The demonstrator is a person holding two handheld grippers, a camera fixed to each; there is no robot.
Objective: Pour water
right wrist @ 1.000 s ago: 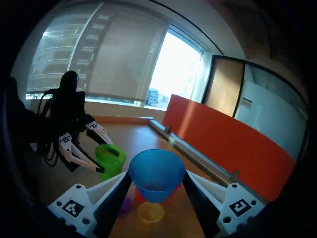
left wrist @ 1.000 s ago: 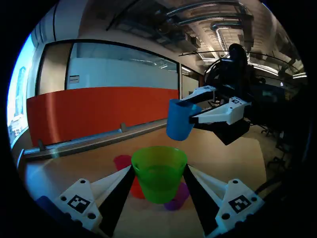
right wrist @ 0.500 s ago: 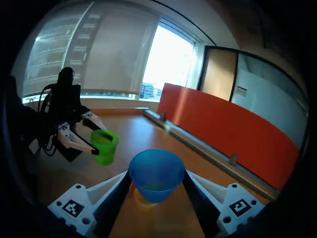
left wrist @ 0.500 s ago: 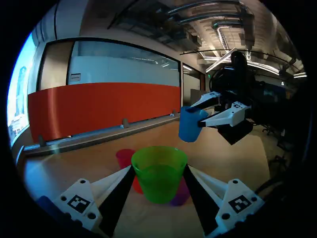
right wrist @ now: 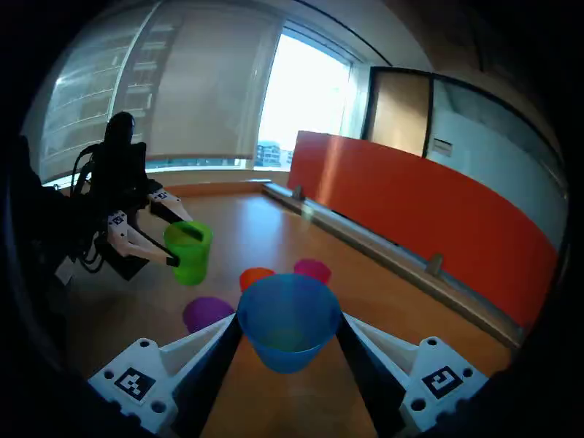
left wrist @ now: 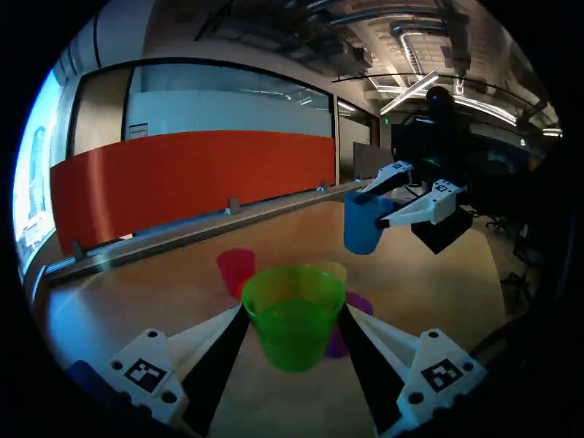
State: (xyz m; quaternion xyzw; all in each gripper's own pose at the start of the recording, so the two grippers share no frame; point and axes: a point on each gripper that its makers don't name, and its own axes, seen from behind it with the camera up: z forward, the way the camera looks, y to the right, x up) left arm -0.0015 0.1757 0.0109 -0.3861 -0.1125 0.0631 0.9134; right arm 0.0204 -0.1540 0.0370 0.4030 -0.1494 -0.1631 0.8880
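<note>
1. Left gripper view: the left gripper [left wrist: 293,315] is closed to the width of the green cup [left wrist: 293,336], which is clamped between both fingers above the table [left wrist: 445,292]. The cup is held upright, with its long axis vertical and its mouth upward.
2. Farther off, the blue cup [left wrist: 360,228] is gripped between both fingers of the right gripper [left wrist: 370,208]. Compared with half a second earlier, it is seen nearer to upright, mouth upward.
3. A pink-red cup [left wrist: 236,267], a yellow cup [left wrist: 330,270] and a purple cup [left wrist: 358,301] are seen standing on the table beyond the green cup. The yellow cup has come into sight since the earlier frame.
4. Right gripper view: the blue cup is pinched between this gripper's two fingers and held upright, axis vertical, mouth upward.
5. An orange cup [right wrist: 255,277], the pink-red cup and the purple cup are newly seen beyond its rim.
6. At left, the green cup is held upright in the left gripper, well apart from the blue cup.
</note>
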